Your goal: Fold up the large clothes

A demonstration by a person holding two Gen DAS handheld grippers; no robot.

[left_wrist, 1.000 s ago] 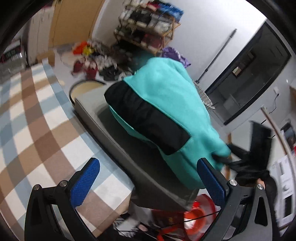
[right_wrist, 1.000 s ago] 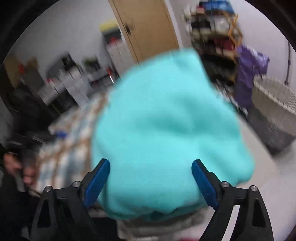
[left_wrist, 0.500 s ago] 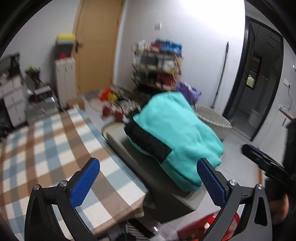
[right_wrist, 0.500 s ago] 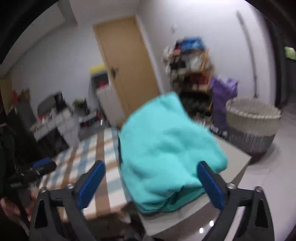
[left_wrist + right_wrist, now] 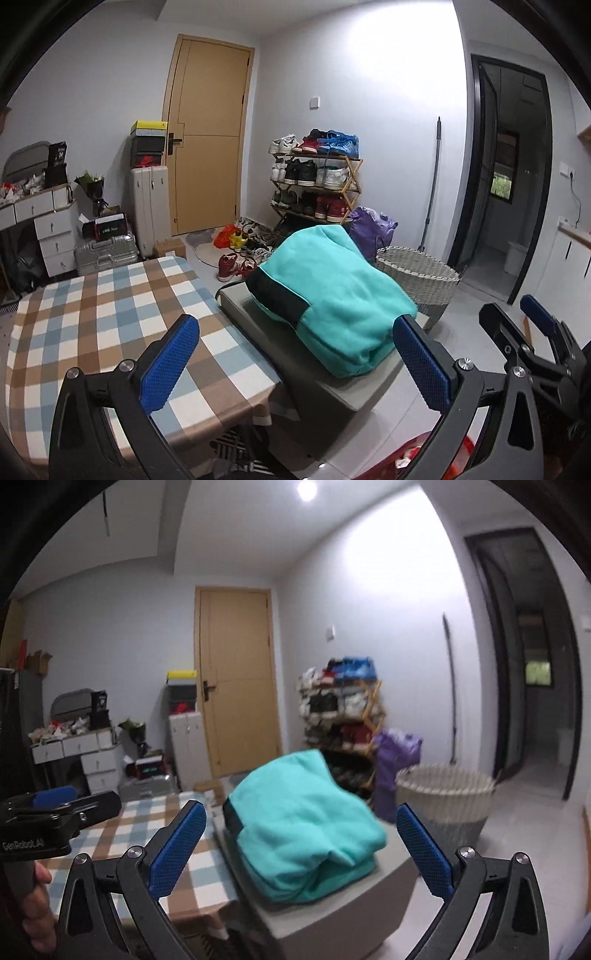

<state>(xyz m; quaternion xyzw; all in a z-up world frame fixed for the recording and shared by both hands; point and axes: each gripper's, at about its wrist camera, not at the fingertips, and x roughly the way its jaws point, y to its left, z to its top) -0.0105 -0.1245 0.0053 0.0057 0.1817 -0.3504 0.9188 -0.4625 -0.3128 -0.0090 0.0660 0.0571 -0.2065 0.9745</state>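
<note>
Now that both grippers have drawn back from the teal garment (image 5: 332,295), which a second ago filled the right wrist view and now sits well apart from either tool, the fold looks finished and the bundle released. The left gripper (image 5: 295,365) and the right gripper (image 5: 299,853) both stand with fingers wide and nothing between them. The garment rests as a thick, rounded bundle on a grey cushion (image 5: 280,350) just beside the checked desk (image 5: 110,317), with a black panel showing along its near-left edge. Its top is smooth, while the layered edges bulge at the front, soft and a little uneven. A woven basket (image 5: 417,273) stands on the floor behind it.
</note>
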